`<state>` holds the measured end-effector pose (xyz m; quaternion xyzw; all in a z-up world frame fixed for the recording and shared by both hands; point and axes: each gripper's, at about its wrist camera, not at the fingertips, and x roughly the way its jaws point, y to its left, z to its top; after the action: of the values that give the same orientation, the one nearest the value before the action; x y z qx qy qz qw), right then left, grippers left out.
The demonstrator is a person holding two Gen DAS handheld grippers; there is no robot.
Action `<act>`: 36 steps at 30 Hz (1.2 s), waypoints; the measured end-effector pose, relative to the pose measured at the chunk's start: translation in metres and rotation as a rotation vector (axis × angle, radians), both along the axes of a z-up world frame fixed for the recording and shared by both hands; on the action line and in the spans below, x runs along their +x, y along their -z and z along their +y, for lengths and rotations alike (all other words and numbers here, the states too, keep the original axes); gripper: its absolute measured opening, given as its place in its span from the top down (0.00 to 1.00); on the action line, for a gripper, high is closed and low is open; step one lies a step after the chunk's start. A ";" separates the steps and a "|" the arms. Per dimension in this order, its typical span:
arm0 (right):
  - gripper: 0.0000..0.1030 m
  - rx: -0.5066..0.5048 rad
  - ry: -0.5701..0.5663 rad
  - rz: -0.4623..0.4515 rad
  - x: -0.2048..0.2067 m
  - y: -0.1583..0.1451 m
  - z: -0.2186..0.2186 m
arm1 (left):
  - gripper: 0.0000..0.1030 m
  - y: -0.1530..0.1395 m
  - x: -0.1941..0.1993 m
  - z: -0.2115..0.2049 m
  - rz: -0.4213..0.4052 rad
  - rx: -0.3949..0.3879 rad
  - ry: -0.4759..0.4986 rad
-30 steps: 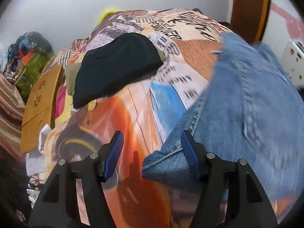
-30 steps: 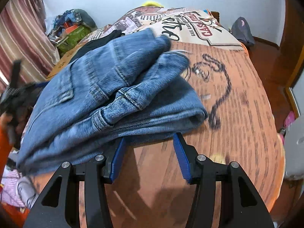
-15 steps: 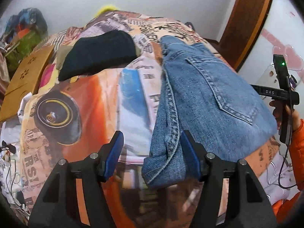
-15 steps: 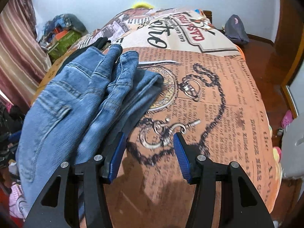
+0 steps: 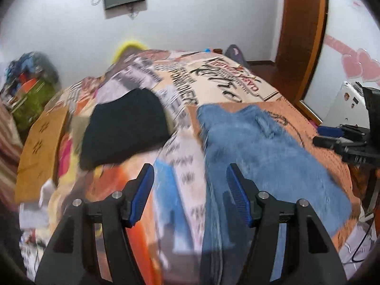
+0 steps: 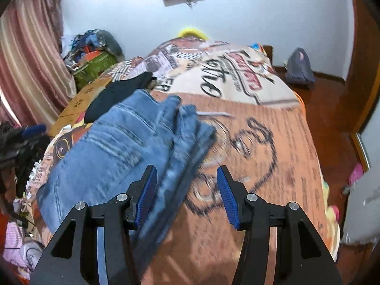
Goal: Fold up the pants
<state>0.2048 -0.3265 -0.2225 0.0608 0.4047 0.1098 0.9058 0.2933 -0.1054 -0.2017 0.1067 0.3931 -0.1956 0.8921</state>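
Since the jeans [image 6: 123,147] already lie folded in a stack on the printed bedspread [image 6: 273,161], looks basically done; left gripper [image 5: 190,194] and right gripper [image 6: 186,192] both gape empty above.

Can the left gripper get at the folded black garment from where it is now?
Probably yes. The left gripper is open and empty, and the black garment lies uncovered on the bedspread ahead and to its left, with the jeans off to the right.
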 end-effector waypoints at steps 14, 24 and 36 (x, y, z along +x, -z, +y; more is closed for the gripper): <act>0.49 -0.043 -0.086 0.075 0.083 0.047 0.022 | 0.21 0.067 0.073 -0.030 0.063 0.046 0.043; 0.47 -0.039 -0.033 0.082 0.067 0.040 0.012 | 0.24 0.051 0.068 -0.011 0.035 0.124 -0.011; 0.35 -0.026 -0.050 0.004 0.000 -0.019 0.022 | 0.23 0.010 -0.003 0.004 0.084 -0.052 0.126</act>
<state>0.2052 -0.3046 -0.2040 0.0392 0.4094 0.1267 0.9027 0.2900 -0.1014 -0.2116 0.0997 0.4174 -0.2657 0.8633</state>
